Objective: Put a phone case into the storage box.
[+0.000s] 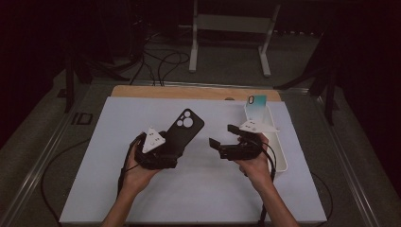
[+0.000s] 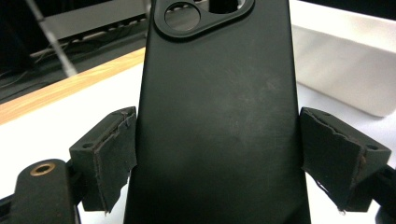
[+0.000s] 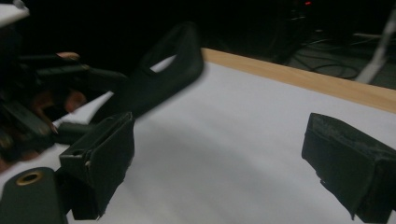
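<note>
My left gripper (image 1: 176,142) clamps the black phone case (image 1: 183,130) above the white mat (image 1: 198,189); my right gripper (image 1: 222,137) hangs wide open beside it and should square up before taking the free edge.

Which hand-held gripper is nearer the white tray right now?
Right. The right hand-held gripper is just left of the white tray; the left hand-held gripper, clamping the black phone case, is farther left.
</note>
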{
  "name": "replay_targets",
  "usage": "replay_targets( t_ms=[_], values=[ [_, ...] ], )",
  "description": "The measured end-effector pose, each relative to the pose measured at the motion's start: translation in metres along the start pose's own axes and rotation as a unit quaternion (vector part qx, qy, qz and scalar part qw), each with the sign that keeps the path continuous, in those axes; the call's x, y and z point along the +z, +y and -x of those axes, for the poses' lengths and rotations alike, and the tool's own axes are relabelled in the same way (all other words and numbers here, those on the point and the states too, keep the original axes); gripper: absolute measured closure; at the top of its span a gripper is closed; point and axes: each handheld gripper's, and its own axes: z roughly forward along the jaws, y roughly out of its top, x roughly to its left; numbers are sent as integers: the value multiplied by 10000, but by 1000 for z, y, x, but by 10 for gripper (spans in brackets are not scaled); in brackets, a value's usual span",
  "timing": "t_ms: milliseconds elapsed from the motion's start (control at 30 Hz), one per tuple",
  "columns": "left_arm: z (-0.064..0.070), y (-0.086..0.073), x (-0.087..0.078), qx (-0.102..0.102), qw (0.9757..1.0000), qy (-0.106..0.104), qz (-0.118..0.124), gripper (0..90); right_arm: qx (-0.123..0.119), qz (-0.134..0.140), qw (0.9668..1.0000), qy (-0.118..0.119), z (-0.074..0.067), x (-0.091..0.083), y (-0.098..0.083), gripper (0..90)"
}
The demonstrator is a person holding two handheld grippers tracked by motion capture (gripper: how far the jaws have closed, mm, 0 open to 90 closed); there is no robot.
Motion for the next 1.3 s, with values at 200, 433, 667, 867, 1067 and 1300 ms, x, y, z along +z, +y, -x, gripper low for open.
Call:
replay_targets(
  t_ms=[200, 433, 667, 867, 1067, 1300],
  values=[
    [17, 2, 3, 123, 9997, -136, 156, 152, 57, -116, 9992, 373, -12, 15, 5, 119],
    [25, 1, 2, 138, 9990, -222, 355, 151, 278, -288, 9961, 792, -20, 26, 5, 300],
    [31, -1, 5, 124, 9987, -236, 442, 149, 429, -464, 9929, 1006, -25, 35, 4, 571],
    [36, -2, 8, 176, 9988, -155, 421, 151, 504, -530, 9903, 1179, -31, 41, 3, 757],
    [24, -6, 1, -100, 9975, -165, 685, 522, 300, -538, 9938, 925, -34, 40, 2, 859],
    [23, -5, 3, -126, 9983, -248, 503, 319, 240, -505, 9941, 933, -36, 39, 1, 871]
  ],
)
